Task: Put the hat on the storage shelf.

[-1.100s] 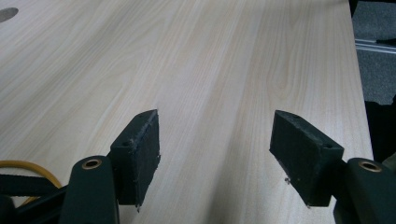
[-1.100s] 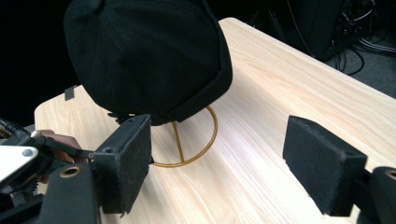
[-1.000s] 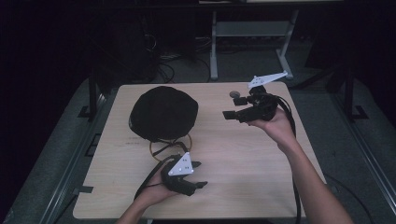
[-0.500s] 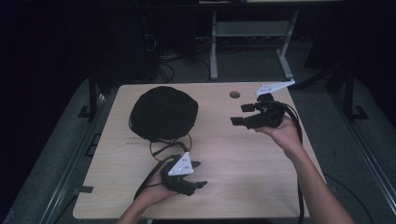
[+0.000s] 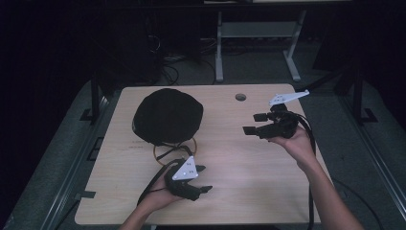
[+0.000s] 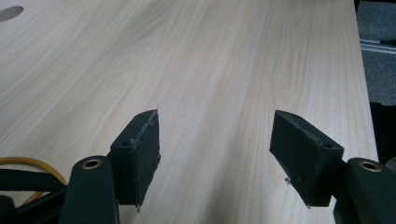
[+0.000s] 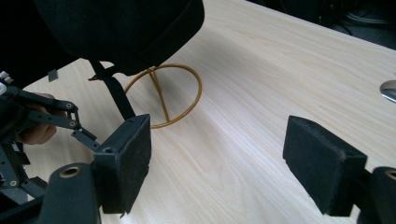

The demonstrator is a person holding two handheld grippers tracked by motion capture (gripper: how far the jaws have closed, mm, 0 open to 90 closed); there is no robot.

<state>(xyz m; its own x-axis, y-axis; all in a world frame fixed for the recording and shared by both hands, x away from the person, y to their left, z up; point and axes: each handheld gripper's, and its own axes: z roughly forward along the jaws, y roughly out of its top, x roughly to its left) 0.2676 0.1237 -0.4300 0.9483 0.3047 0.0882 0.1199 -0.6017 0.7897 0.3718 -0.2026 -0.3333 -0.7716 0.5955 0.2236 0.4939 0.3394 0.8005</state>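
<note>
A black hat (image 5: 167,116) sits on a gold wire stand (image 5: 175,149) at the table's left half; a black strap (image 7: 115,94) hangs from it. My left gripper (image 5: 203,178) rests low near the front edge, just in front of the stand, open and pointing right over bare wood (image 6: 215,140). My right gripper (image 5: 255,123) hovers at the right side, open with nothing between its jaws, pointing left toward the hat (image 7: 121,28) and the stand's ring (image 7: 163,95). The right gripper view also shows the left gripper (image 7: 42,116).
The light wooden table (image 5: 239,163) has a round cable hole (image 5: 241,97) near its far edge. Cables trail from both grippers. A white desk frame (image 5: 258,33) stands on the grey floor behind the table.
My right gripper has come down and nearer the person, still open. The left gripper, hat and stand have not moved.
</note>
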